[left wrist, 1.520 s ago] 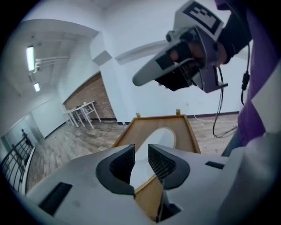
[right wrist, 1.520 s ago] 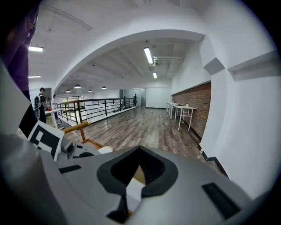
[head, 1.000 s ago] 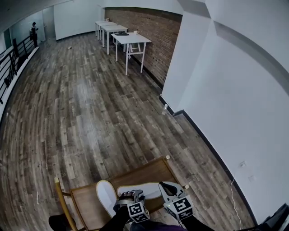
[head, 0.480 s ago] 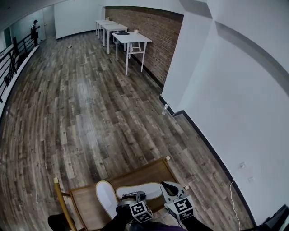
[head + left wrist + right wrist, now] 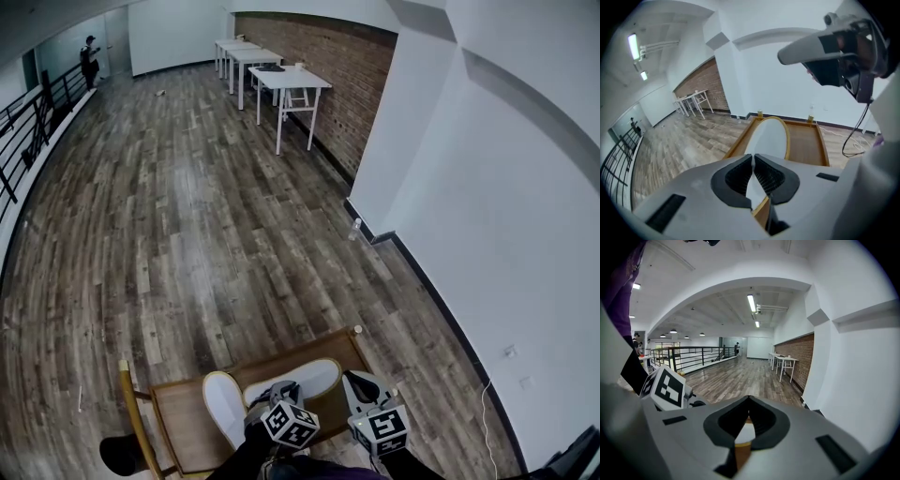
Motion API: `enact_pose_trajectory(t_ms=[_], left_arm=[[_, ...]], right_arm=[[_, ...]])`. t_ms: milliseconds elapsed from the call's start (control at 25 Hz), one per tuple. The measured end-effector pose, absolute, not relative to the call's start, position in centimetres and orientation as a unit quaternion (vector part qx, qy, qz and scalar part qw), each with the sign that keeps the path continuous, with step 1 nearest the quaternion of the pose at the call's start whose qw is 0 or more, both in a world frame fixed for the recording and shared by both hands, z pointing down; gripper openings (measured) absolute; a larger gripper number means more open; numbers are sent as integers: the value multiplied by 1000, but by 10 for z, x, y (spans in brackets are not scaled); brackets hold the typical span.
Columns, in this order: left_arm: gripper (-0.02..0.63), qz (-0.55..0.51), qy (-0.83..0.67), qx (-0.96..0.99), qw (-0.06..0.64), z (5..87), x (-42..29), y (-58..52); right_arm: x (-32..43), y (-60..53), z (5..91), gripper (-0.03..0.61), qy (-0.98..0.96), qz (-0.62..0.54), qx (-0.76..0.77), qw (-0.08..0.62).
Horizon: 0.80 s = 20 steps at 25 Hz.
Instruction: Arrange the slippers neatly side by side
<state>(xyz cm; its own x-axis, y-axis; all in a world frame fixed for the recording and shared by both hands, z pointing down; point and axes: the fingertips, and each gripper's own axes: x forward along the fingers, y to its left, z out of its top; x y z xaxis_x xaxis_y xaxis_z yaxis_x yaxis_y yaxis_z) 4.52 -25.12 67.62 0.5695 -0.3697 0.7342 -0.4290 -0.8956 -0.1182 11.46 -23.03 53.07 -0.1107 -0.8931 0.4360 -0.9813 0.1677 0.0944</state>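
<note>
The left gripper [image 5: 281, 394] sits at the bottom of the head view, over the low wooden table [image 5: 187, 424]. In the left gripper view its jaws are closed on the near edge of a white slipper [image 5: 771, 138]. The tips meet on the sole, and the slipper runs on ahead of them, tan-rimmed, lying flat on the table top. In the head view this held slipper [image 5: 305, 378] lies crosswise on the table, angled up to the right. The second slipper [image 5: 223, 408] lies lengthwise just left of it, and the two form a rough corner and are not parallel. The right gripper [image 5: 358, 384] is just beside the right end of the held slipper, near the table's right rim. In the right gripper view its tips are together. A white and tan patch shows in the opening behind them, and whether it is pinched cannot be told. White tables [image 5: 291, 80] stand well apart along the brick wall [image 5: 328, 66].
</note>
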Motion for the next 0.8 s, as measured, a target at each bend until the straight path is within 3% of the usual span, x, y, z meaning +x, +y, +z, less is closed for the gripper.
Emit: enact_pose_trajectory(t_ms=[560, 800], left_arm=[[17, 224, -384, 817, 368, 618, -1, -278], [17, 195, -437, 759, 441, 634, -23, -270]], right_arm=[[106, -237, 520, -2, -747, 94, 630, 188], [96, -230, 529, -2, -755, 106, 616, 199]])
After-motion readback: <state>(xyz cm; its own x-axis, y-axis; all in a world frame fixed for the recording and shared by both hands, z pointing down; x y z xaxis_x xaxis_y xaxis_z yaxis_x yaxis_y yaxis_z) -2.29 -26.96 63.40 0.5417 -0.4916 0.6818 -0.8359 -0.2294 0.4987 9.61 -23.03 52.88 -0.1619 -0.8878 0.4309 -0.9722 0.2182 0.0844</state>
